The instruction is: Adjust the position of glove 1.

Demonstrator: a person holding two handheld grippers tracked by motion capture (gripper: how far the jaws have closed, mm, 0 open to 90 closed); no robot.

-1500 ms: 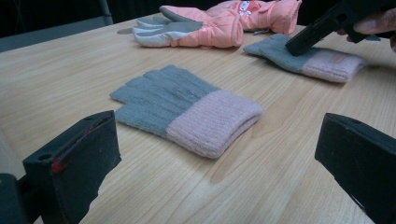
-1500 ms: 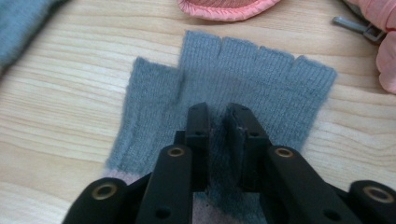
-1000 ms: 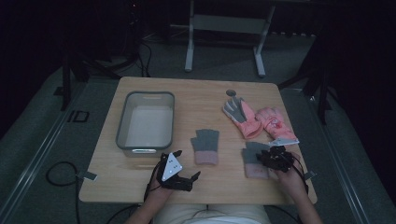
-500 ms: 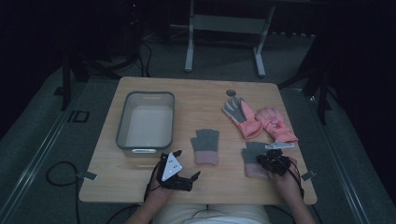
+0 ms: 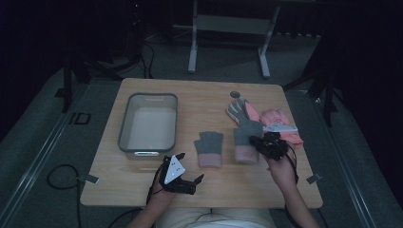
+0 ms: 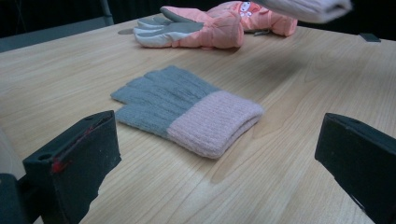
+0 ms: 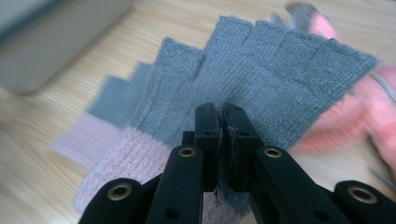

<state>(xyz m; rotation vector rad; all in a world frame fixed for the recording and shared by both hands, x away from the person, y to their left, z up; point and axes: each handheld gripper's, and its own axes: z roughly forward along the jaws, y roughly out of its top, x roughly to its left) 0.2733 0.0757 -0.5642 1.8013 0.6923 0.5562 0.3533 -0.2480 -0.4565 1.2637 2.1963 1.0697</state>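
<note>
One wooden table (image 5: pixel 142 190) carries a grey tub (image 5: pixel 148 122) at its left, two pink ski gloves (image 5: pixel 271 121) at its right, and a grey-and-pink knit glove (image 5: pixel 209 148) lying flat between them. The right gripper (image 7: pixel 220 114), jaws just closed, pinches a matching knit glove (image 7: pixel 261 65) above the table. The left gripper (image 5: pixel 197 180) rests with jaws wide apart, holding nothing.

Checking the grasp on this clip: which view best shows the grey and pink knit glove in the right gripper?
The right gripper view: the right gripper pinches the held knit glove between shut jaws. The high view shows that glove small beside the gripper. The left gripper view catches just its blurred cuff at the top edge.
</note>
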